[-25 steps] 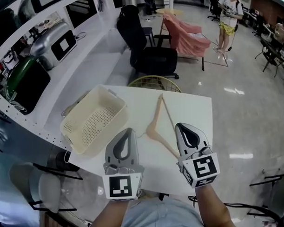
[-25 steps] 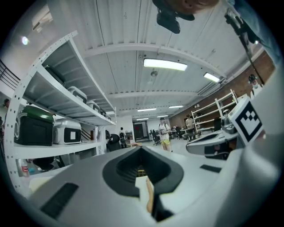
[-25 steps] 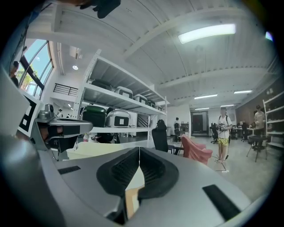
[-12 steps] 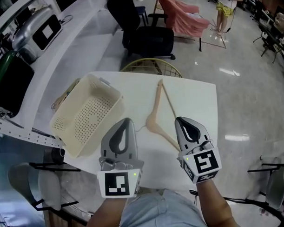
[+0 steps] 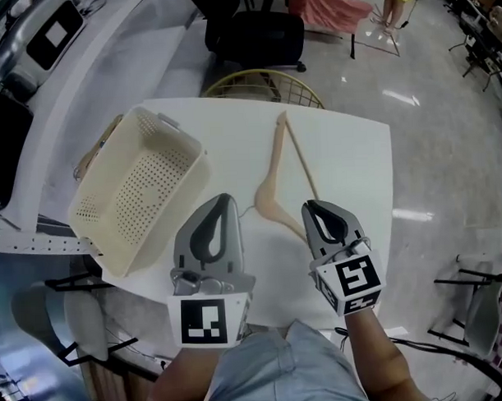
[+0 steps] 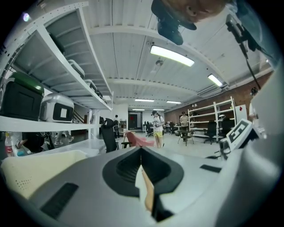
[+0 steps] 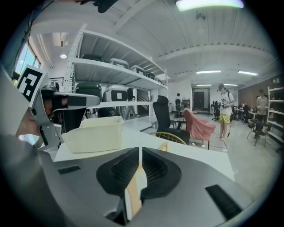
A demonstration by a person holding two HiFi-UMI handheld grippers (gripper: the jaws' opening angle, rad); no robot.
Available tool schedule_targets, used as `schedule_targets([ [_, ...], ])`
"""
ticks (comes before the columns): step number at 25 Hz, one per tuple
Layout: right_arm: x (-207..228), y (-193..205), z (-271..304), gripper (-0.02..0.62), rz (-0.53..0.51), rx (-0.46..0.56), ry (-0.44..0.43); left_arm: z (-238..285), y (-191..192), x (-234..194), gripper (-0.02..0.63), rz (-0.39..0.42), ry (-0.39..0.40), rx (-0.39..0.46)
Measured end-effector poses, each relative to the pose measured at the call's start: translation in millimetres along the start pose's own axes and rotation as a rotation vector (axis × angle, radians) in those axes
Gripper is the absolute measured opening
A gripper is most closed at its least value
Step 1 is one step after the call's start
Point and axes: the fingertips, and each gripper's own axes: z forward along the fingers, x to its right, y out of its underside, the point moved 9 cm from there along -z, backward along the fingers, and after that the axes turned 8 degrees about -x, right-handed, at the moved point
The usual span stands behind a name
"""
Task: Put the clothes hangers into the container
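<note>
- One hanger (image 5: 271, 166) is in view. It lies flat on the white surface (image 5: 348, 159), mid-way across and right of the container (image 5: 140, 191), so the task's thing is not yet in.
- One container stands at the surface's left side, open side up, and no hanger shows inside it. My guess is that it sits there so the hanger needs only a short carry to the left.
- Two hand-held grippers are out, both low over the near edge and pointing away from the person.
- The left hand-held gripper (image 5: 224, 198) has its jaws pressed together on nothing. In its own view the hanger (image 6: 148, 195) shows only through the slot below the tips.
- The right hand-held gripper (image 5: 310, 210) is likewise pressed together and empty. Its tip overlaps the hanger's near arm in the head view, but I cannot tell whether it touches.
- The hanger sits just ahead of both tips and closer to the right one, which suggests a pick-up from that side. The jaws would have to spread first.
- From the right hand-held gripper's view the container (image 7: 95, 133) is to the left and the hanger's far corner (image 7: 165, 146) lies straight ahead.
</note>
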Motion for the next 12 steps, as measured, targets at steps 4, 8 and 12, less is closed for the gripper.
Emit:
schedule_targets([
  [4,0.7,21.7,15.9,0.041,0.028,-0.080,-0.036,11.3,11.2,-1.1,0.012,-0.011,0.017,-0.040],
  [8,-1.3,40.1,33.4,0.150,0.016,-0.155,-0.067,25.3,21.9,-6.1,0.012,-0.030,0.023,-0.070],
  [12,-5.1,56.3,42.8,0.158,-0.009,-0.205,-0.073,34.4,34.1,-11.1,0.012,-0.045,0.025,-0.099],
])
